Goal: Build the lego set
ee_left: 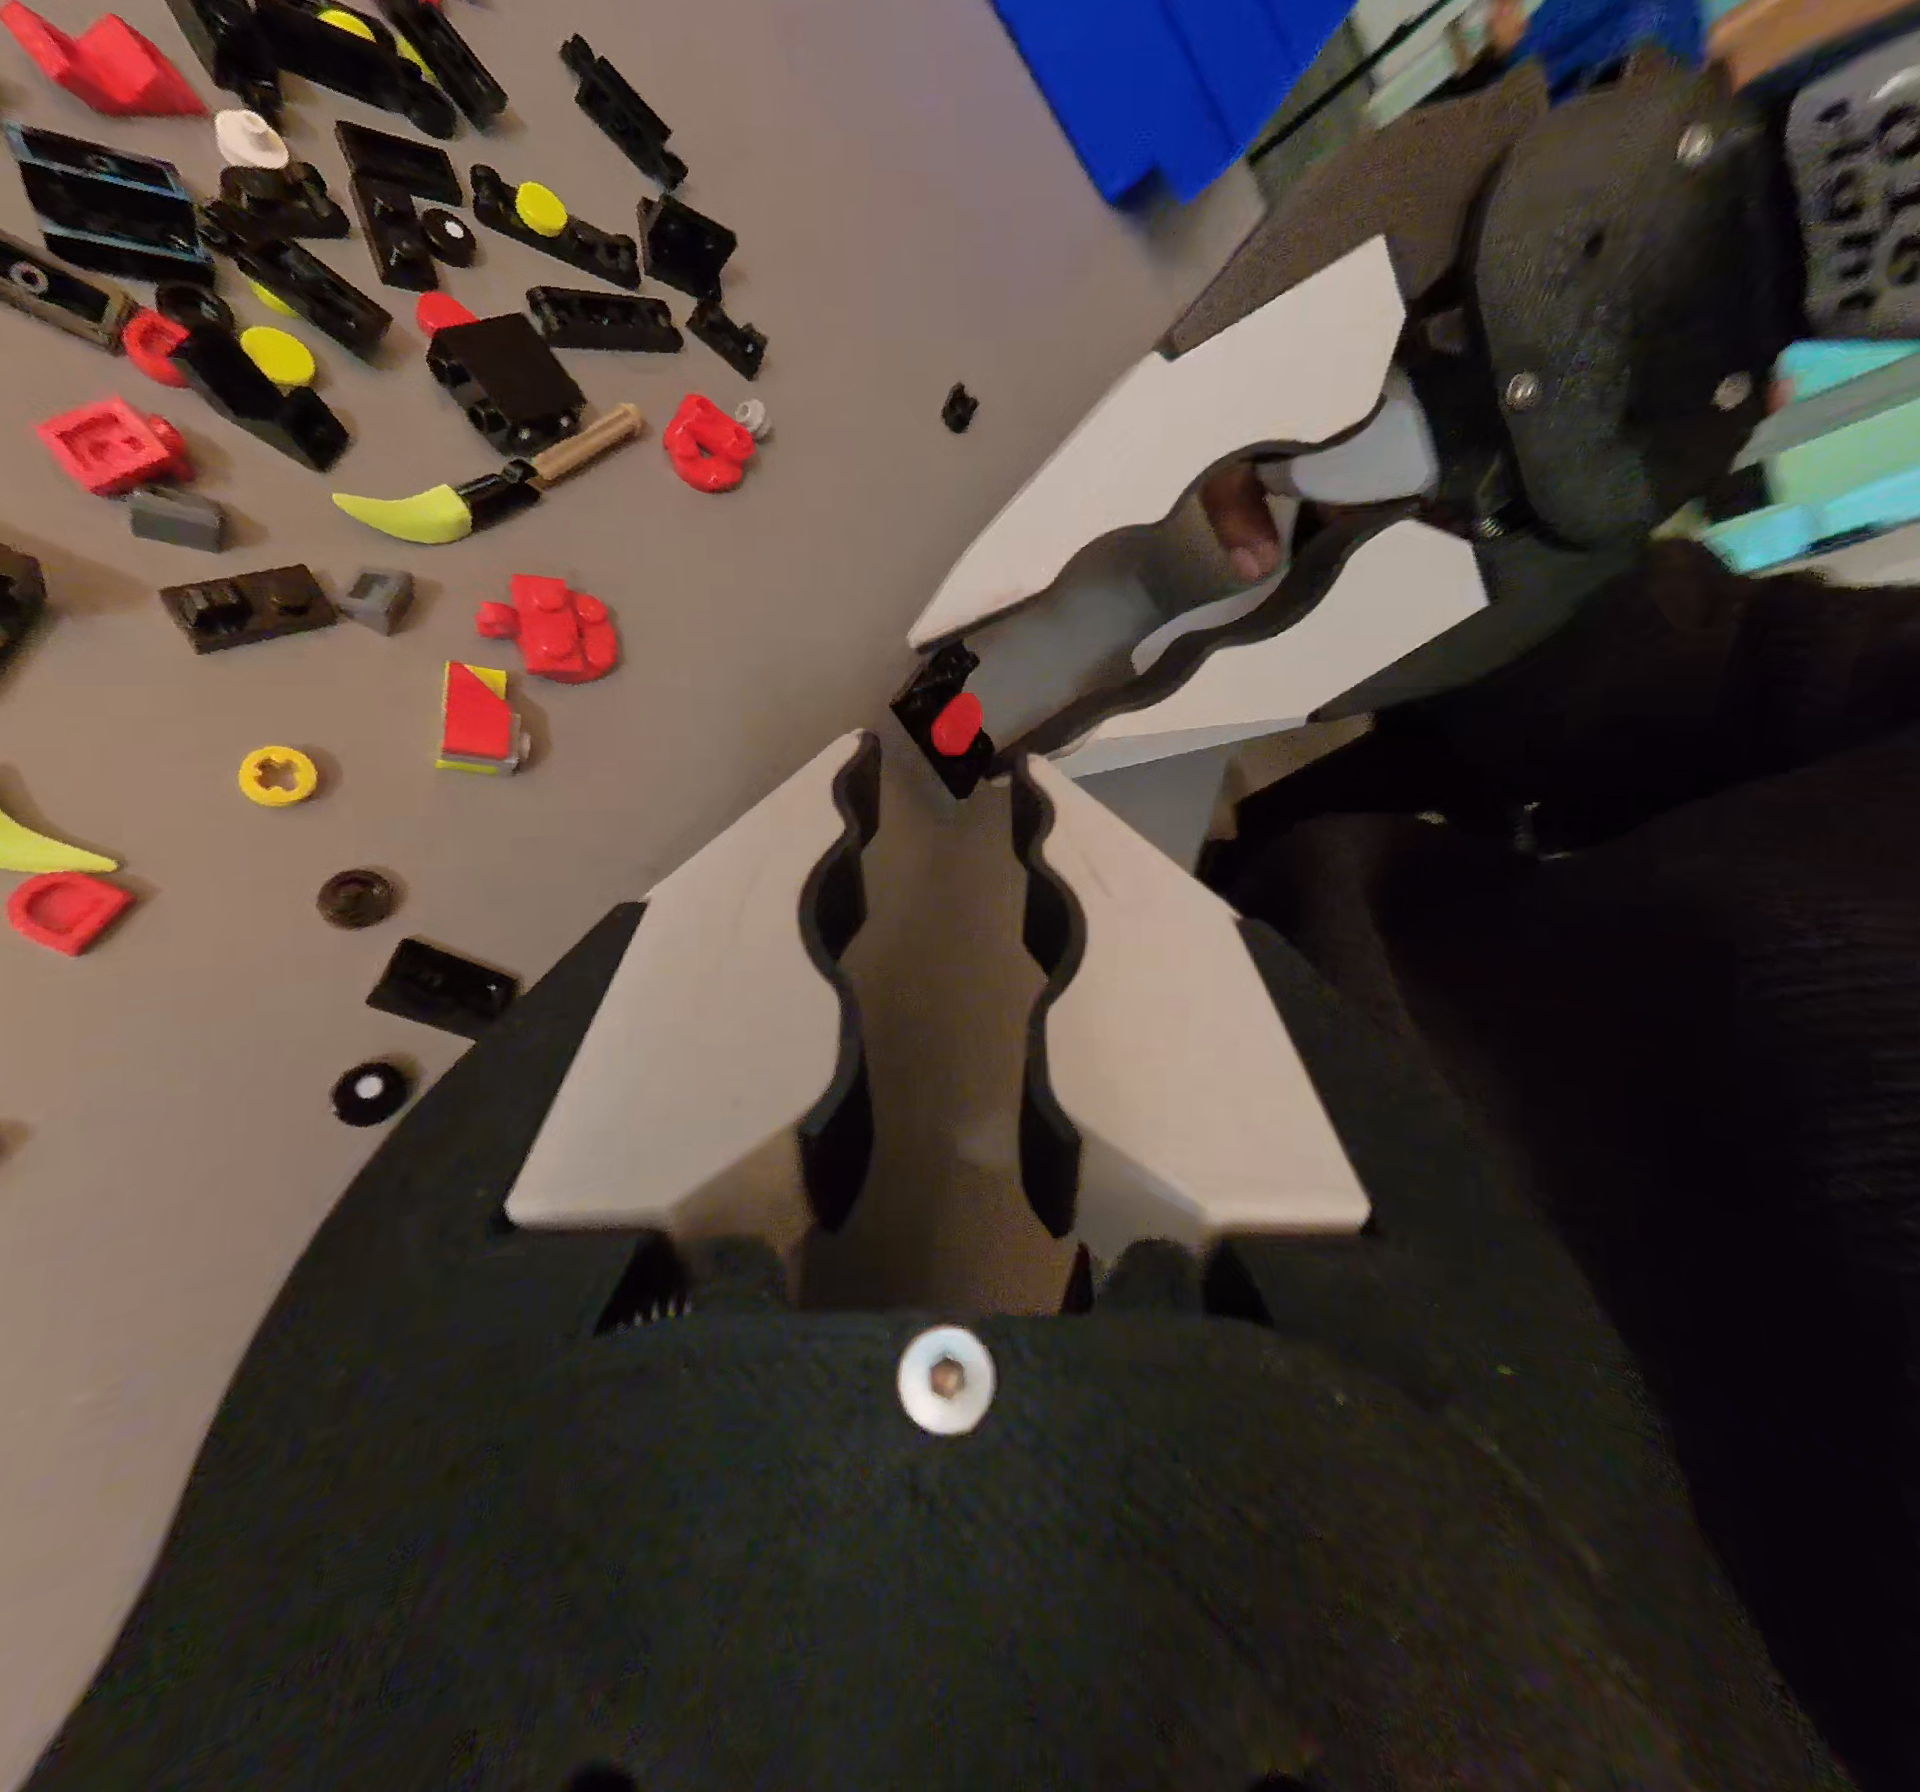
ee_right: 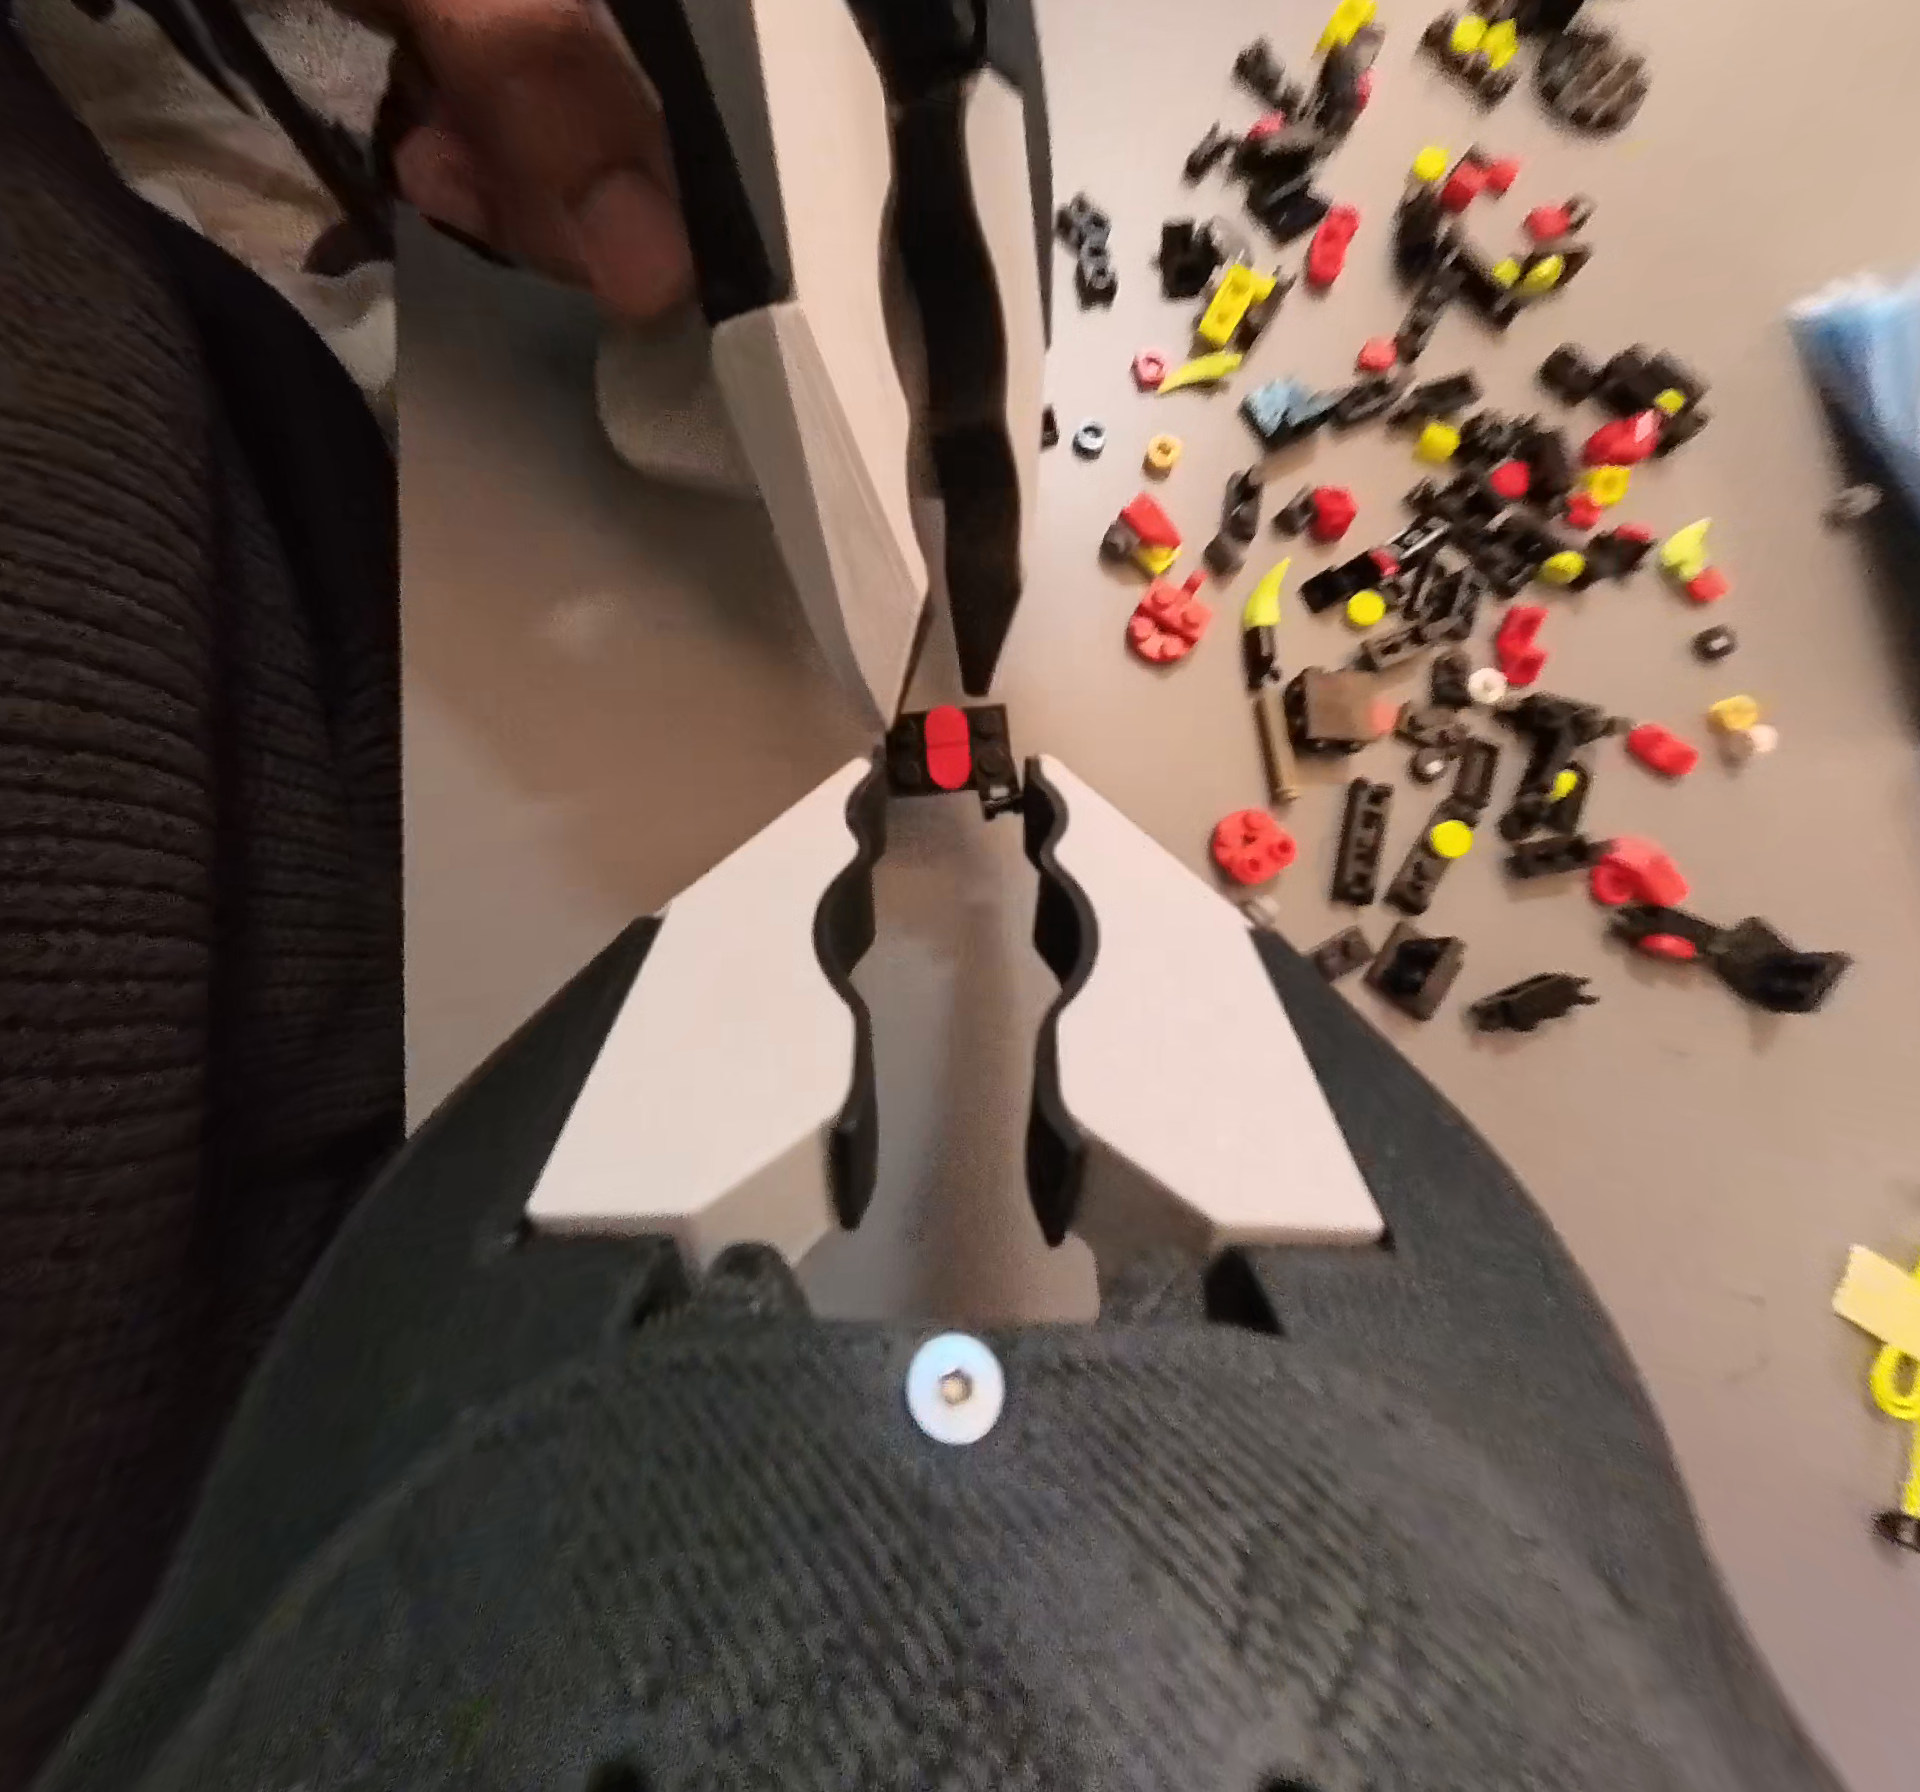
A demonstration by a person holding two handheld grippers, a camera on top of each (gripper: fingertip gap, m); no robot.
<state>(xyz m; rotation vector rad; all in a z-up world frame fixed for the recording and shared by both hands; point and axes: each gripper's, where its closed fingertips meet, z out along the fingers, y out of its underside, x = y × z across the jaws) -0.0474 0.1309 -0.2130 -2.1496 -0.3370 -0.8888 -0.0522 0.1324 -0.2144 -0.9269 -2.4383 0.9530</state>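
Note:
In the right wrist view my right gripper (ee_right: 951, 768) is shut on a small black plate (ee_right: 945, 750) with a red rounded tile on its studs. The plate's sides sit against both pads, and a tiny black clip (ee_right: 1003, 795) hangs at its right end. The left wrist view shows the same plate (ee_left: 951, 724) pinched between the right gripper's tips (ee_left: 956, 703). My left gripper (ee_left: 943, 755) is open and empty. Its tips stand just short of the plate, one on each side. From the right wrist view the left gripper (ee_right: 940, 698) comes in from above, its tips right at the plate's far edge.
Many loose black, red and yellow bricks (ee_left: 499, 381) lie scattered on the grey table (ee_left: 831, 184), and they also show at the right of the right wrist view (ee_right: 1455, 547). A blue bin (ee_left: 1143, 7) stands at the back. A hand (ee_right: 520, 111) grips the left tool. Dark clothing (ee_right: 156, 703) fills the near side.

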